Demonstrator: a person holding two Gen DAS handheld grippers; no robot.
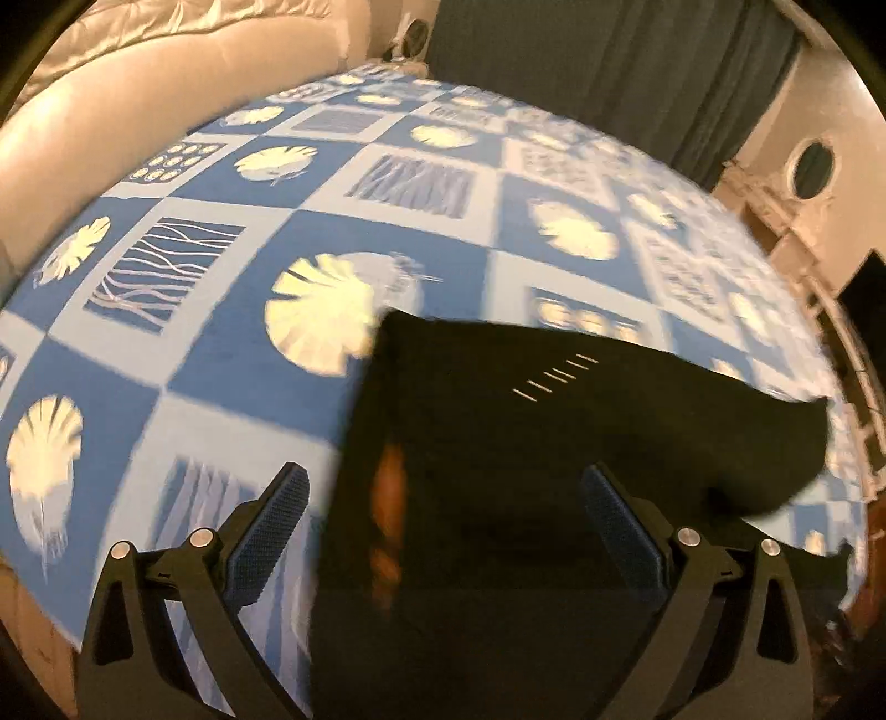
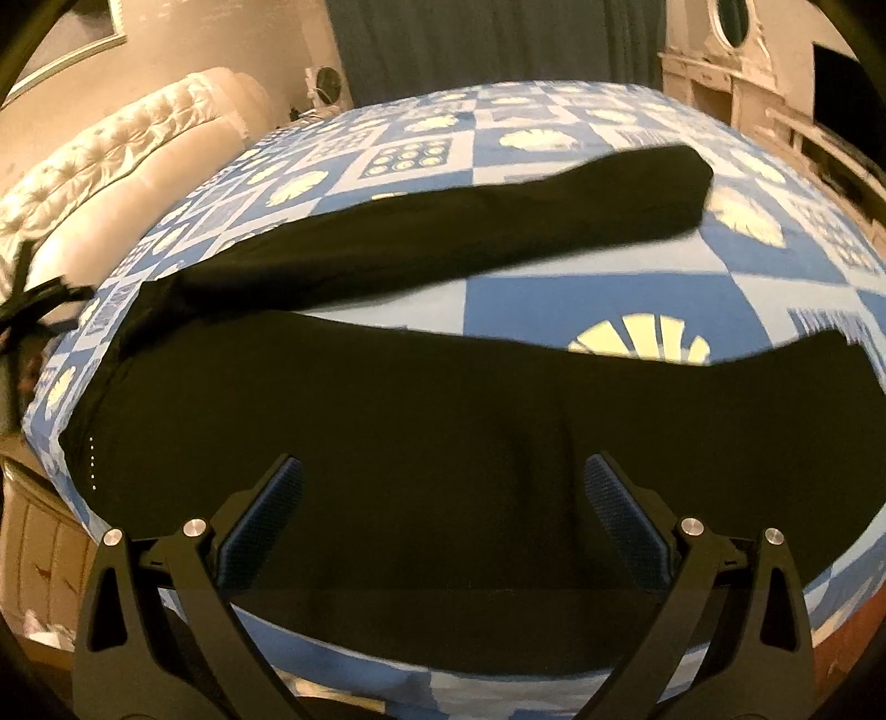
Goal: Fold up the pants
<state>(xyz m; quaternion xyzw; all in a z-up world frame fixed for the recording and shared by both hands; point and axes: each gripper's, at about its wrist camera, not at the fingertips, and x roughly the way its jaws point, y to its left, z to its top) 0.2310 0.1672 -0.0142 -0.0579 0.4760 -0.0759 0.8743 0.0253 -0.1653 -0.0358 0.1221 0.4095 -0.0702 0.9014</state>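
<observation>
Pants (image 2: 387, 421), black and soft, lie spread out on a big bed with a blue and white bedspread (image 2: 554, 310). The bedspread has squares with pale leaf shapes on it.

The right wrist view shows the most. In it both legs reach across the bed to the right. One leg (image 2: 470, 232) lies farther back, and the other is close to the camera. They meet at the left side of the bed, and a strip of blue cover shows between them. This view also shows a puffy cream headboard (image 2: 111, 160) on the left, a dark curtain (image 2: 470, 39) behind the bed, and a pale cabinet with a round mirror (image 2: 731, 22) at the top right.

The left wrist view is blurry. It shows only one part of the pants (image 1: 554, 443), with a short row of tiny pale stitches (image 1: 554, 376) on it. It shows much more of the bare bedspread (image 1: 221, 360) on the left.

The right gripper (image 2: 443, 498) hangs over the near leg with its two fingers spread wide apart. It pinches nothing.

The left gripper (image 1: 446, 509) is spread wide too. Black cloth fills the gap in front of it, but its blue pads (image 1: 271, 531) are not squeezing the cloth.
</observation>
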